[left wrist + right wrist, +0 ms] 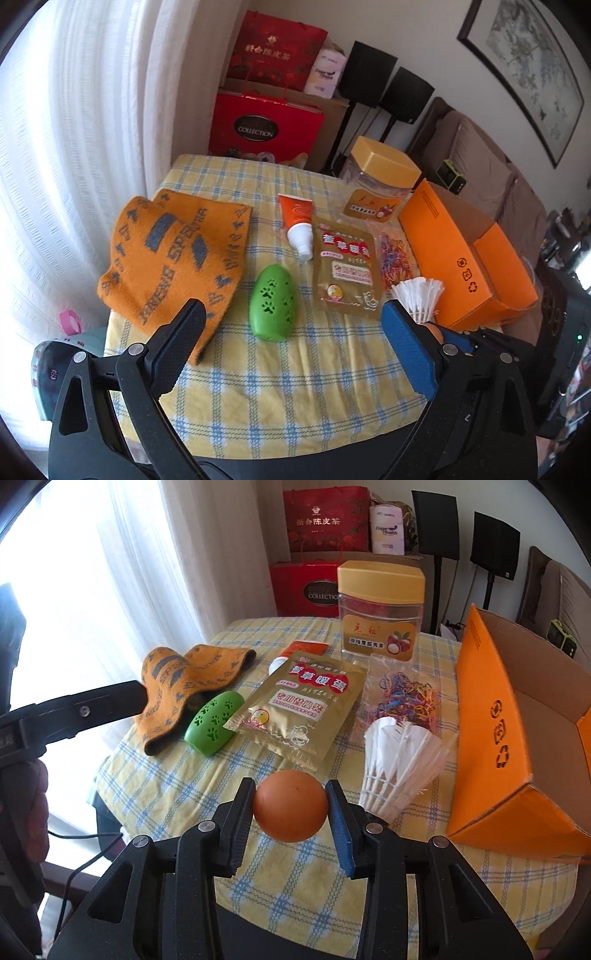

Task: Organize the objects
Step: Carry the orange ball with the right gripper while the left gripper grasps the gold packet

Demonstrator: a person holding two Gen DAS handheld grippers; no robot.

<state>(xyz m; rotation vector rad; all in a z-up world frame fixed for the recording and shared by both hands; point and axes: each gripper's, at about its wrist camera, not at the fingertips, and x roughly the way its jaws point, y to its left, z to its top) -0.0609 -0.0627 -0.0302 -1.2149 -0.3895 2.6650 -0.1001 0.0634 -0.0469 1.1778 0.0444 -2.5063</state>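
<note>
- The right gripper [290,808] has its jaws clamped on a brown egg [290,805], one pad on each side, the egg's long axis roughly upright, low over the near table [295,904] edge.
- The open orange box [517,738], the likely destination, lies just right and farther back, mouth facing up.
- The shuttlecock [399,760] stands between the egg and the box.
- The left gripper [291,332] hangs with jaws spread and empty, the green case [271,299] just beyond them, its long axis running near-to-far.
</note>
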